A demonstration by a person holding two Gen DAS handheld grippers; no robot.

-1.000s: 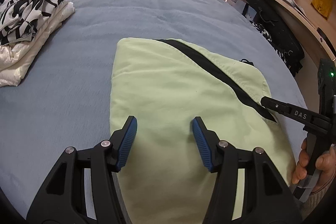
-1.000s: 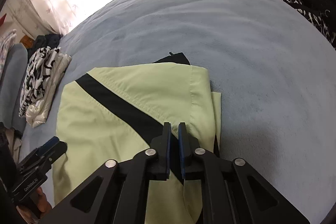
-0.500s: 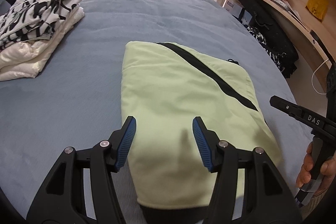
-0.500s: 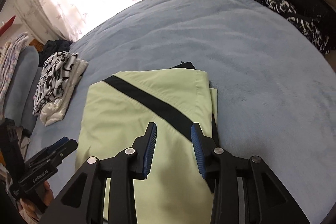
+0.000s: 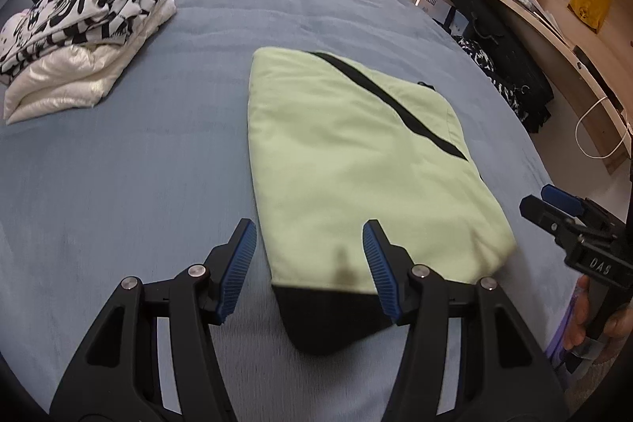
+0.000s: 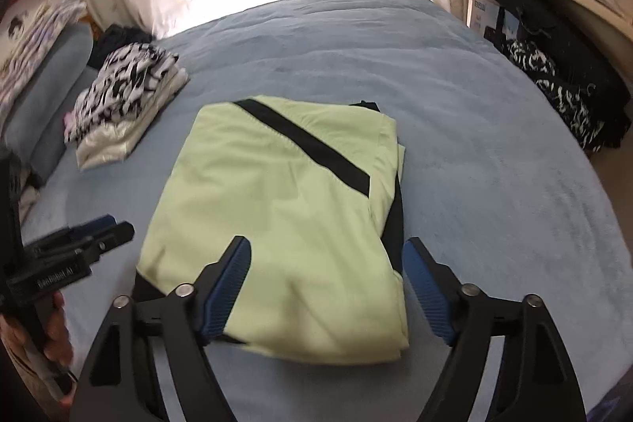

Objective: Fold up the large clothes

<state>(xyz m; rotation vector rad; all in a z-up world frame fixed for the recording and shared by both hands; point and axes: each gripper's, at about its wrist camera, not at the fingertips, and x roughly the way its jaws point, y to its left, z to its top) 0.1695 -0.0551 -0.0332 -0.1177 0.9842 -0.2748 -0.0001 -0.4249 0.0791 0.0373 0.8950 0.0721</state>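
A light green garment with a black diagonal stripe (image 5: 356, 161) lies folded flat on the blue bed; it also shows in the right wrist view (image 6: 285, 224). A black part sticks out from under its near edge (image 5: 328, 319). My left gripper (image 5: 308, 267) is open and empty, held above the garment's near edge. My right gripper (image 6: 326, 287) is open and empty, above the garment's near right part. Each gripper shows at the edge of the other's view: the right one (image 5: 554, 208) and the left one (image 6: 99, 232).
A stack of folded clothes, black-and-white print on top of white (image 5: 79, 26), lies at the bed's far left (image 6: 122, 105). A wooden shelf with boxes (image 5: 554, 6) and dark bags (image 5: 502, 66) stand to the right. Curtains hang behind the bed.
My right gripper opened and let go of the garment's edge. Both grippers pulled back toward me, so the whole folded garment and its near edge now show.
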